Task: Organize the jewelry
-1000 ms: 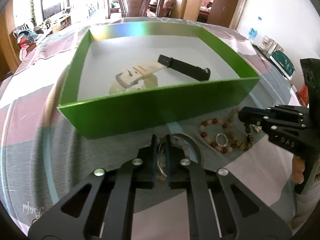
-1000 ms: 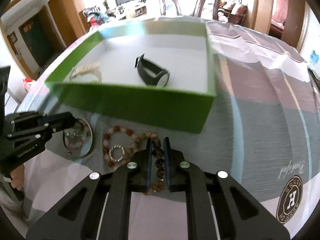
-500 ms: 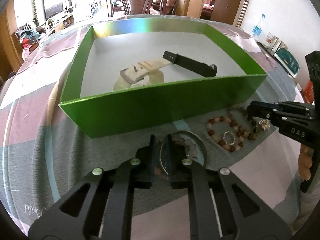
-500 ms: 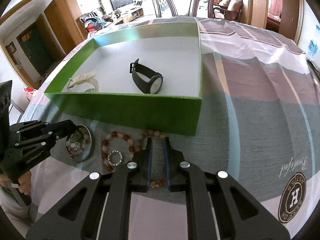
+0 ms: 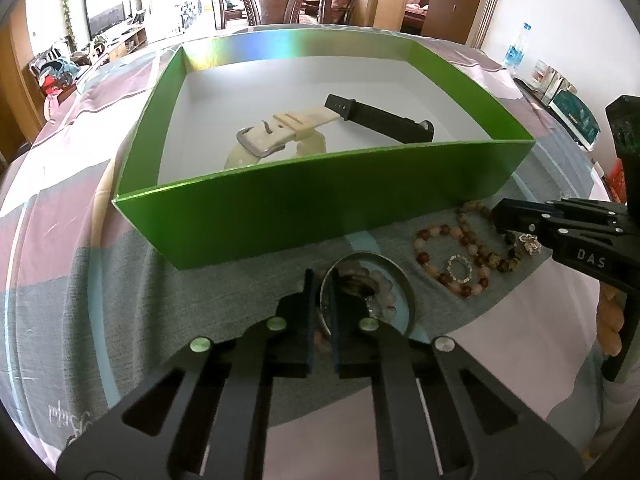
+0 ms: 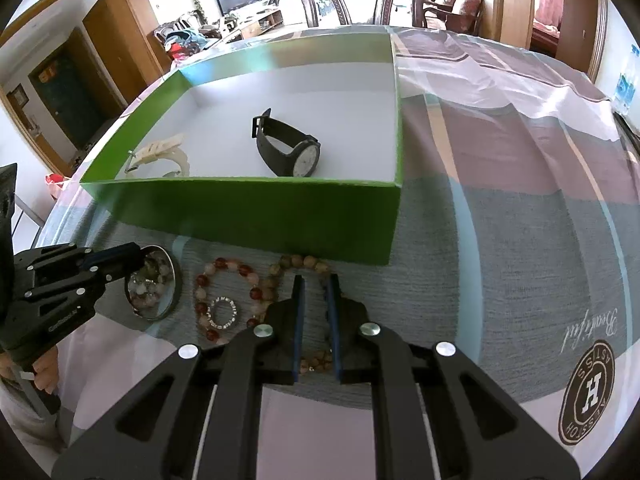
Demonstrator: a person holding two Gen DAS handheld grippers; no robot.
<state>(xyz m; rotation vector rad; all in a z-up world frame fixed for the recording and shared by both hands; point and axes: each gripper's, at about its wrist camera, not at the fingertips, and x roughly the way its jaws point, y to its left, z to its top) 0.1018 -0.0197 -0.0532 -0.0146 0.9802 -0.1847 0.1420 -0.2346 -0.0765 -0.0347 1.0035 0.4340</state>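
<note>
In the left wrist view, the left gripper (image 5: pixel 320 312) has its jaws nearly together astride the rim of a shallow round metal dish (image 5: pixel 404 284) that holds pale beads, just in front of the shiny green cardboard box (image 5: pixel 304 208). The dish looks light, stiff and slippery, so the thin rim is the likely place to pinch it. This view also shows the cream strap watch (image 5: pixel 276 136) inside the box and, beside the dish, the right gripper (image 5: pixel 502 222) over the brown wooden bead bracelet (image 5: pixel 496 258).

In the right wrist view, the right gripper's jaws stand slightly parted with a strand of that brown bracelet between them; whether they grip it cannot be told. The beads should be loose and floppy, best taken across a single strand. Only this view shows the black watch's (image 6: pixel 290 150) white face, the red-and-pink bead bracelet (image 6: pixel 218 272) as a full loop in front of the box, and the small sparkling ring (image 6: pixel 224 312) inside it.
</note>
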